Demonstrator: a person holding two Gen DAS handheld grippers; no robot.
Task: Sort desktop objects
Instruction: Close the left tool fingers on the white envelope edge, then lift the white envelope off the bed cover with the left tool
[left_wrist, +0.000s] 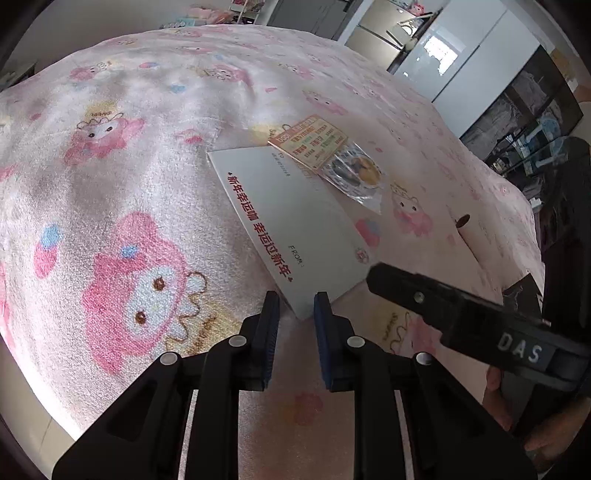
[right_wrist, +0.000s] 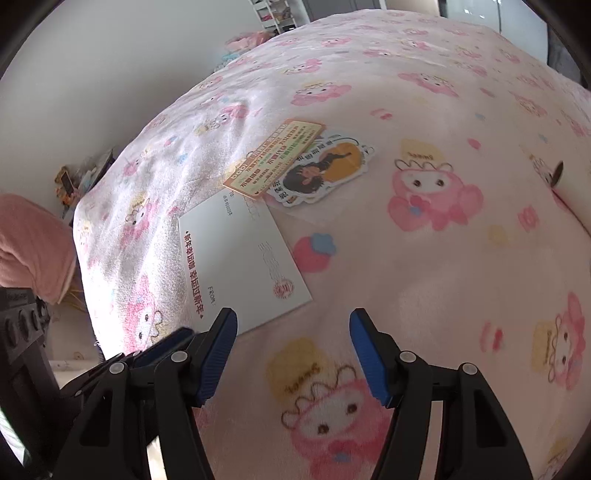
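Observation:
A white card with red Chinese lettering (left_wrist: 291, 225) lies flat on the pink cartoon blanket (left_wrist: 122, 155); it also shows in the right wrist view (right_wrist: 240, 258). An orange printed card (left_wrist: 308, 142) overlaps its far corner, with a cartoon sticker in a clear sleeve (left_wrist: 356, 171) beside it; the orange card (right_wrist: 275, 160) and the sticker (right_wrist: 323, 171) show in the right wrist view too. My left gripper (left_wrist: 295, 299) is open, its fingers on either side of the white card's near corner. My right gripper (right_wrist: 293, 317) is open and empty, just right of that card's near edge.
A small dark round object (left_wrist: 462, 221) sits on the blanket at the right, also in the right wrist view (right_wrist: 557, 171). The right gripper's black body (left_wrist: 480, 321) reaches in from the right. The blanket's edge drops off at left (right_wrist: 79, 236). Cabinets stand behind (left_wrist: 461, 62).

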